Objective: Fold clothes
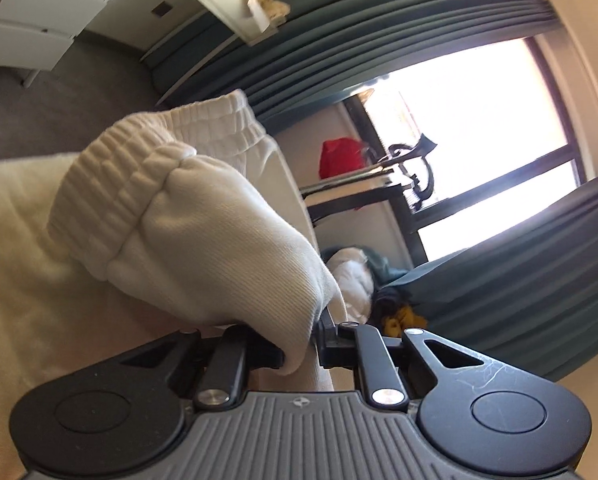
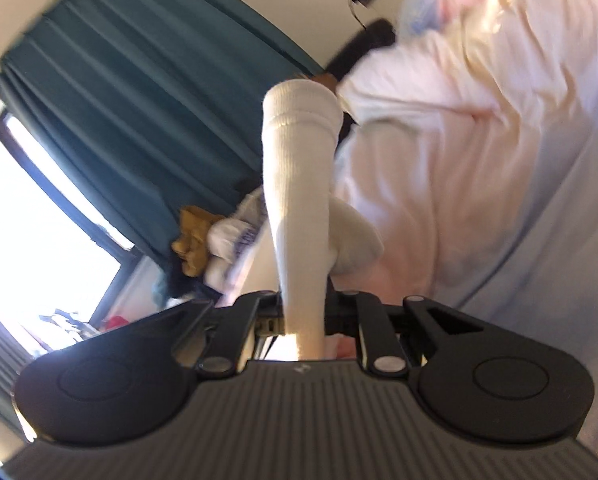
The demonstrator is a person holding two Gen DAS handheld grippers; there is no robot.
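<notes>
Cream ribbed-knit garment with an elastic waistband [image 1: 187,216] is hanging bunched in the air, pinched at 2 places. Left gripper [image 1: 303,344] is pointing slightly downward, its jaws clamped on a fold of the fabric. Right gripper [image 2: 303,312] is likewise tilting a little below level, jaws squeezing a narrow ribbed strip [image 2: 299,184]. Teal pleated curtains [image 1: 399,40] are framing a bright window [image 1: 479,120] behind; a rumpled white bedsheet [image 2: 479,140] is lying beyond.

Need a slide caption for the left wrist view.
Left gripper shut on a white ribbed garment, teal curtains and bright window behind.
</notes>
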